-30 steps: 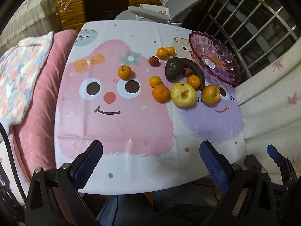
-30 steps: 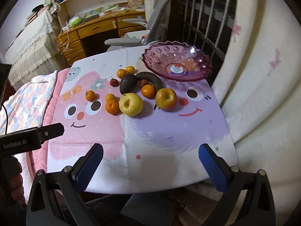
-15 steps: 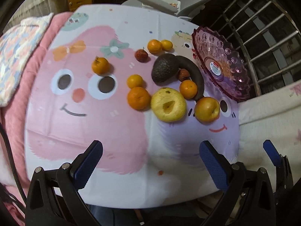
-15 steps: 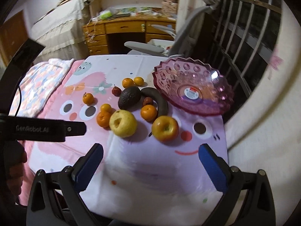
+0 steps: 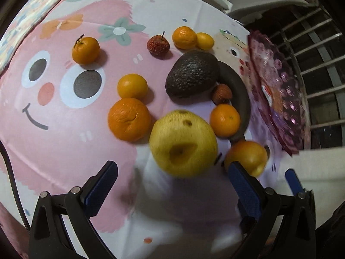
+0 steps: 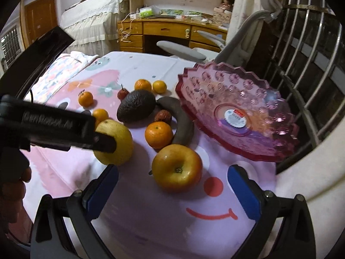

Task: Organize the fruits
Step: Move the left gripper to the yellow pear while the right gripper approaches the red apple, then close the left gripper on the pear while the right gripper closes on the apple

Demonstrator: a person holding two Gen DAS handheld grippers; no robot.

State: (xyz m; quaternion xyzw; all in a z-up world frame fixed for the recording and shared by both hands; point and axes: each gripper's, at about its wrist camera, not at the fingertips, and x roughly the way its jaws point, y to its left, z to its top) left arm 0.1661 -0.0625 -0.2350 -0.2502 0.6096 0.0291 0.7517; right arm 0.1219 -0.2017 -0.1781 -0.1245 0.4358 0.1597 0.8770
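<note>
Both tools held wide apart and empty, left tool [image 5: 172,170] poised over yellow pear [image 5: 183,143], right tool [image 6: 172,172] near apple [image 6: 176,167], fruits clustered on desk [image 6: 163,215] beside empty pink bowl [image 6: 237,116]

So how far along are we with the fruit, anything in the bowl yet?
Nothing done yet: the pink bowl holds no fruit. In hand: the left gripper, open, lines up on the yellow pear; the right gripper, open, faces the apple. Left: the avocado, dark banana, oranges and small red fruits, all on the tablecloth.
</note>
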